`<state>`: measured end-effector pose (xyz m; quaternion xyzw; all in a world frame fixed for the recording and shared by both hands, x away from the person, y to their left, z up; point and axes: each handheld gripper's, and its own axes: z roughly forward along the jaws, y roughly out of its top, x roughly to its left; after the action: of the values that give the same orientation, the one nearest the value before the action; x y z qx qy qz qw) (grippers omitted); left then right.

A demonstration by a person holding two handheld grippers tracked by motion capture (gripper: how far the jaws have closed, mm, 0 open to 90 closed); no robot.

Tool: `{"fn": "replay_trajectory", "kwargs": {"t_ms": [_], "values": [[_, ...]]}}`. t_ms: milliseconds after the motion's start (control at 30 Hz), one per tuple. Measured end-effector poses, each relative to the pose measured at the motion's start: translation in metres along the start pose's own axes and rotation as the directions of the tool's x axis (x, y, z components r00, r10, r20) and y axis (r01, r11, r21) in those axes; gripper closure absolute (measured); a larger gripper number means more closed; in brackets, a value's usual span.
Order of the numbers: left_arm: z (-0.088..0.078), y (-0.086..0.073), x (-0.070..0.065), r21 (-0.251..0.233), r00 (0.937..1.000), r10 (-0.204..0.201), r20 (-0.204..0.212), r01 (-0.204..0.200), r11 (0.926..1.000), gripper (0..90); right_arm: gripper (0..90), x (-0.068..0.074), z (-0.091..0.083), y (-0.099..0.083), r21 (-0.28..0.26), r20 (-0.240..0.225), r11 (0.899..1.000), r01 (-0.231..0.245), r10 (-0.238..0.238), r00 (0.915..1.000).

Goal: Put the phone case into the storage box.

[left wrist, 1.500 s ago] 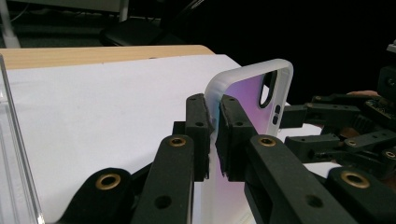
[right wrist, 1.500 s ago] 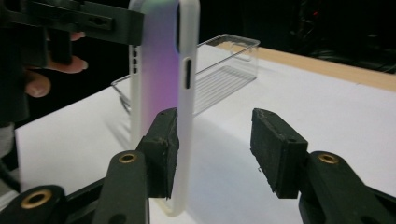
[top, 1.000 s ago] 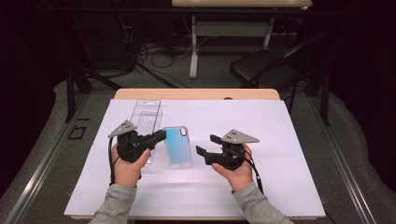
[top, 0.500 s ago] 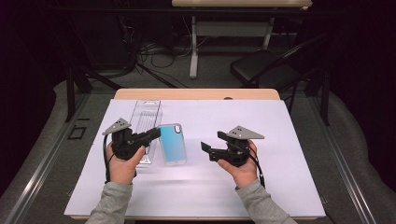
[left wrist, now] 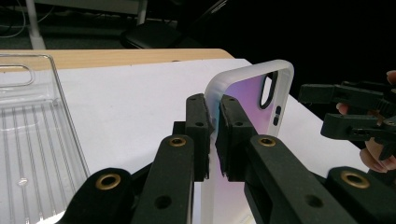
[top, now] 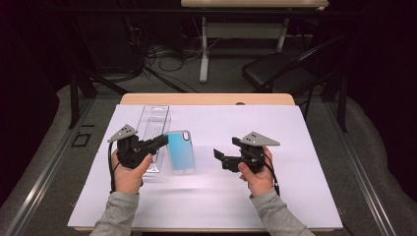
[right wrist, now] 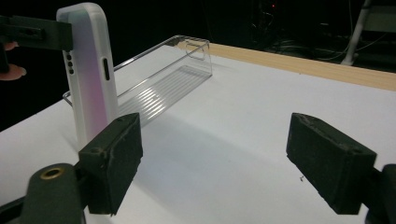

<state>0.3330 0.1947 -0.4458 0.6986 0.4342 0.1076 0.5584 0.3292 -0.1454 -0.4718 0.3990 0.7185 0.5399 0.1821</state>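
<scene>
A phone case (top: 181, 151) with a blue back and a frosted clear rim is pinched at its left edge by my left gripper (top: 163, 141), which is shut on it. In the left gripper view the jaws (left wrist: 214, 126) clamp the rim of the case (left wrist: 261, 88). In the right gripper view the case (right wrist: 91, 70) stands upright, its lower end near the white sheet. My right gripper (top: 219, 157) is a little to the right of the case. Its jaws (right wrist: 222, 163) have just been opening and stand wide with nothing between them.
A clear ribbed plastic tray (top: 152, 125) lies just left of and behind the case, also the tray (right wrist: 163, 79). A white sheet (top: 295, 187) covers the wooden table (top: 206, 98). A black chair (top: 280, 73) and cables are on the floor behind.
My right gripper has drawn back to the right, away from the case, and its jaws have widened. The case and my left gripper have shifted slightly left.
</scene>
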Motion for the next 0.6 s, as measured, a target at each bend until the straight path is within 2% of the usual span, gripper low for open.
{"fn": "replay_trajectory", "kwargs": {"t_ms": [300,600], "values": [[0.0022,0.0009,0.0005,0.004,0.9990,0.042,-0.014,-0.042,0.9991,84.4,16.4,-0.0032,-0.0020,0.0001,0.008,0.025,1.000,0.003,-0.003,0.9997],[0.0064,0.0015,0.0033,0.001,0.9971,0.067,-0.036,-0.067,0.9978,84.4,15.5,-0.0080,-0.0033,-0.0018,0.016,0.049,1.000,0.013,-0.014,0.9987]]}}
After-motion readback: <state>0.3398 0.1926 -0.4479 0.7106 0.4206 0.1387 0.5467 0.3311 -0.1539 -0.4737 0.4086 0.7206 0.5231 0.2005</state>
